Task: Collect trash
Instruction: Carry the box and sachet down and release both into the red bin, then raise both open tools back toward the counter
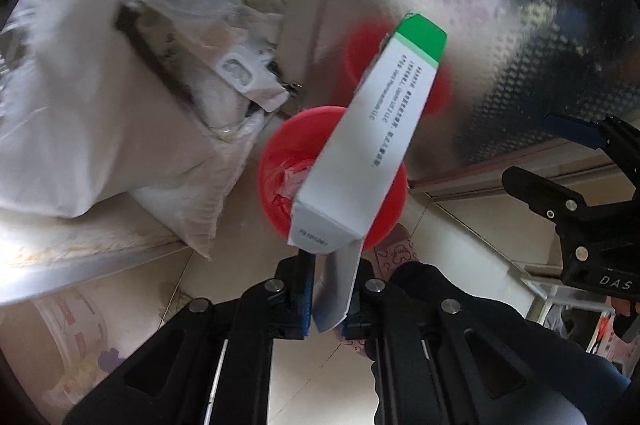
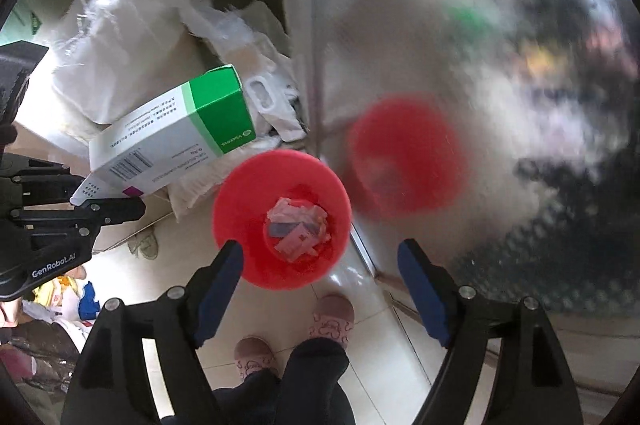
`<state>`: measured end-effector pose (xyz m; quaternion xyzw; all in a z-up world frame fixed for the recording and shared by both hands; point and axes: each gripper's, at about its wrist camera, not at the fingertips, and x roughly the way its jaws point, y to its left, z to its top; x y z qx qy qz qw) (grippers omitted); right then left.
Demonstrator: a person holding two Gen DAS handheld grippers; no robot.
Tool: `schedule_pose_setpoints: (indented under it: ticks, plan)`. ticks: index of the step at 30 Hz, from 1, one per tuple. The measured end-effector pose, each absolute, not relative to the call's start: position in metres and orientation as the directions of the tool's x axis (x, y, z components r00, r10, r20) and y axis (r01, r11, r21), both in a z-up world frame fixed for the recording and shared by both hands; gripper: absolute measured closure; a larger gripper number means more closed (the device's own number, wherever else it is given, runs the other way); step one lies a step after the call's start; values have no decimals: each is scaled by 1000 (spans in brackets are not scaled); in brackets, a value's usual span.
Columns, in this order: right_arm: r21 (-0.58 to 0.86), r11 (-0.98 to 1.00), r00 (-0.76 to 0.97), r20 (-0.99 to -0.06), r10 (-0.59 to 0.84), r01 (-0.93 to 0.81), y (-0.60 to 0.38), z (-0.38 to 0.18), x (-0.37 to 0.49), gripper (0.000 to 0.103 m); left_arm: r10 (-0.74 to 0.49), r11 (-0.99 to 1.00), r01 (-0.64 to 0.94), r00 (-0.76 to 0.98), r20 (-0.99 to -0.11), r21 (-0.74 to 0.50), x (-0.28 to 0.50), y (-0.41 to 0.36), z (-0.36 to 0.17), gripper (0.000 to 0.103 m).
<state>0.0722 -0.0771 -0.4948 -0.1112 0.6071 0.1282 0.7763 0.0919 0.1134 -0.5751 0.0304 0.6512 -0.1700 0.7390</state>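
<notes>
Left wrist view shows the left gripper (image 1: 328, 289) pinching the flap of a white and green box (image 1: 368, 145). Its blue pads (image 1: 307, 289) squeeze the thin cardboard flap from both sides, so the claw is closed on the box. The box sticks up and away from the claw, with its green end farthest off. Under the box sits a red trash bin (image 1: 276, 177) on the pale tile floor (image 1: 224, 277). Crumpled bits of paper trash (image 1: 290, 181) show inside it (most of the bin is hidden behind the box).

To the left lie white plastic bags (image 1: 100, 97) in a heap. A shiny bumpy metal wall (image 1: 520, 45) stands behind the bin and shows a blurry red copy of it.

From the right wrist view, the right gripper (image 2: 320, 265) has its two fingers spread wide apart with nothing between them. It hangs above the near edge of the red trash bin (image 2: 248, 193), and pink and white scraps (image 2: 298, 229) lie at the bottom of the bin. The box (image 2: 168, 137) is up and to the left of the bin here, held by the other claw (image 2: 104, 201). It is beside the rim, not inside the bin.

Down low are the person's two pink slippers (image 2: 332, 317) and dark trouser legs (image 2: 304, 377), standing just next to the bin.
</notes>
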Motion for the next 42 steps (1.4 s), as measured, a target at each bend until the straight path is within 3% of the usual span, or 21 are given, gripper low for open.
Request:
schedule_pose_setpoints:
  ticks: [7, 15, 18, 22, 24, 26, 42]
  plan:
    - [-18, 953, 235, -970, 57, -303, -86, -518, 74, 25, -217, 930, 316, 52, -975, -190, 106, 98, -607, 87]
    - [-4, 956, 235, -970, 68, -294, -91, -506, 73, 25, -216, 936, 299, 74, -974, -185, 98, 92, -587, 59]
    - [5, 952, 243, -966, 83, -306, -88, -487, 71, 25, -205, 946, 276, 103, -973, -170, 88, 97, -559, 46]
    - [19, 945, 262, -959, 110, -328, -80, -447, 63, 25, -218, 955, 231, 123, -968, -186, 72, 109, -511, 38]
    - [26, 941, 270, -955, 123, -337, -75, -423, 58, 25, -206, 961, 214, 144, -968, -173, 62, 115, -483, 26]
    - [32, 935, 277, -951, 137, -352, -69, -396, 51, 25, -195, 968, 193, 164, -967, -162, 52, 120, -455, 21]
    - [23, 920, 408, -892, 196, -391, -63, -182, 29, 25, -196, 970, 205, 347, -917, -130, 26, 130, -235, 13]
